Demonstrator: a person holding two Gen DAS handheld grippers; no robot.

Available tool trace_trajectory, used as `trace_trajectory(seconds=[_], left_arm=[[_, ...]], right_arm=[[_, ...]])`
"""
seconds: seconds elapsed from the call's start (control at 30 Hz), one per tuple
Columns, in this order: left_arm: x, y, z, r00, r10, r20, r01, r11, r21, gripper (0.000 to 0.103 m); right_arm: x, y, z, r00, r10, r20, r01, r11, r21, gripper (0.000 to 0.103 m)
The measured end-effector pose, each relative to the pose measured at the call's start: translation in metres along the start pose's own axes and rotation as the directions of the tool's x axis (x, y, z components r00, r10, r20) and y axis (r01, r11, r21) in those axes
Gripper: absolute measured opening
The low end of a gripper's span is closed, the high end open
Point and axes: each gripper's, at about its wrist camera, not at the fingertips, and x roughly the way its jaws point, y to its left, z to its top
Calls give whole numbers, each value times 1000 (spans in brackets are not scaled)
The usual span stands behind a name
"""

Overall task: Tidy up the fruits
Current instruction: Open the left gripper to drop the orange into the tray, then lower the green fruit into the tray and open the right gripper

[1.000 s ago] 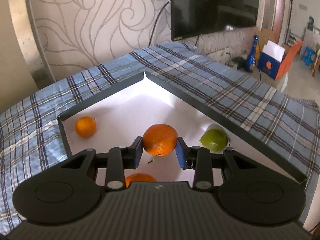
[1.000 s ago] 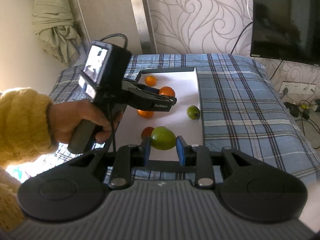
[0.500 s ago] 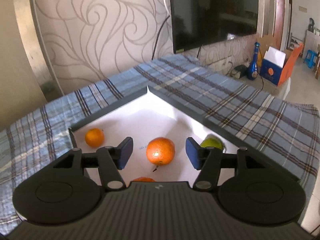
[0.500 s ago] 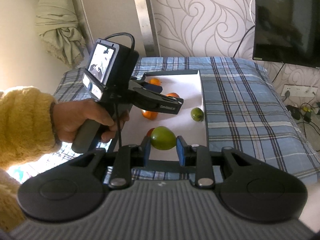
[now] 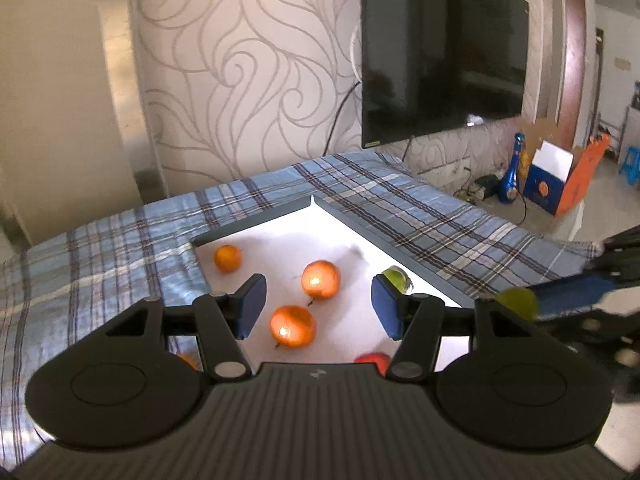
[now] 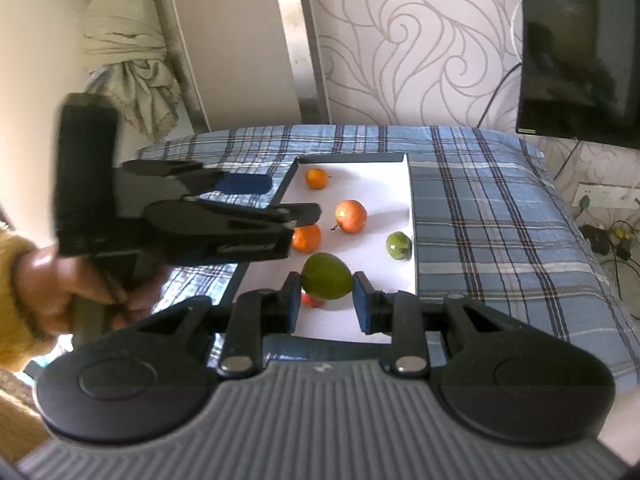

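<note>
Holding a black handle at the far left of the right wrist view, a hand [image 6: 76, 280] in a yellow knitted sleeve [image 6: 12, 300] carries the left gripper [image 5: 318, 308]; its blue-padded jaws are spread wide with nothing pinched between them. Below it a blue plaid cloth [image 5: 100, 272] covers the surface, and on the cloth sits a shallow white tray with a dark rim [image 5: 360, 226].

Inside the tray, a small round orange [image 5: 227, 258] lies in the far left corner. A second orange with a short stem [image 5: 293, 327] rests nearer, just in front of the spread jaws, and a third orange [image 5: 321, 279] lies just beyond it, apart from it. Another orange fruit [image 5: 188, 360] peeks out beside the left finger at the tray's left edge; whether it lies inside the tray I cannot tell. A red round fruit [image 5: 372, 360] shows partly at the tray's near edge. A small green fruit [image 5: 398, 278] rests against the tray's right wall.

Furthest right, the right gripper [image 6: 326, 298] has its blue pads pressed onto a larger round green fruit [image 6: 326, 276], held above the near end of the tray. On the swirl-patterned wall behind hangs a black flat television [image 5: 444, 60].
</note>
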Motion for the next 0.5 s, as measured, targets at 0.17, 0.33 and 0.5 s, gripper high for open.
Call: trace_trajectory(seconds=[0.17,0.33,0.5], left_arm=[[-30,1,-16,999,35,6,-35,998,-52,64],[-52,1,-26,998,64,5,-63,994,-93,64],[-73,7,-39,992,126,1,-125,986,-111,64]], right_arm=[[4,-2,0,1000,16,-3,-16,1000,-16,31],[12,-6,5,1000,20,-17,-21,999,-31,31],[29,-13,6,999,15,-44,-17,999,-39,31]])
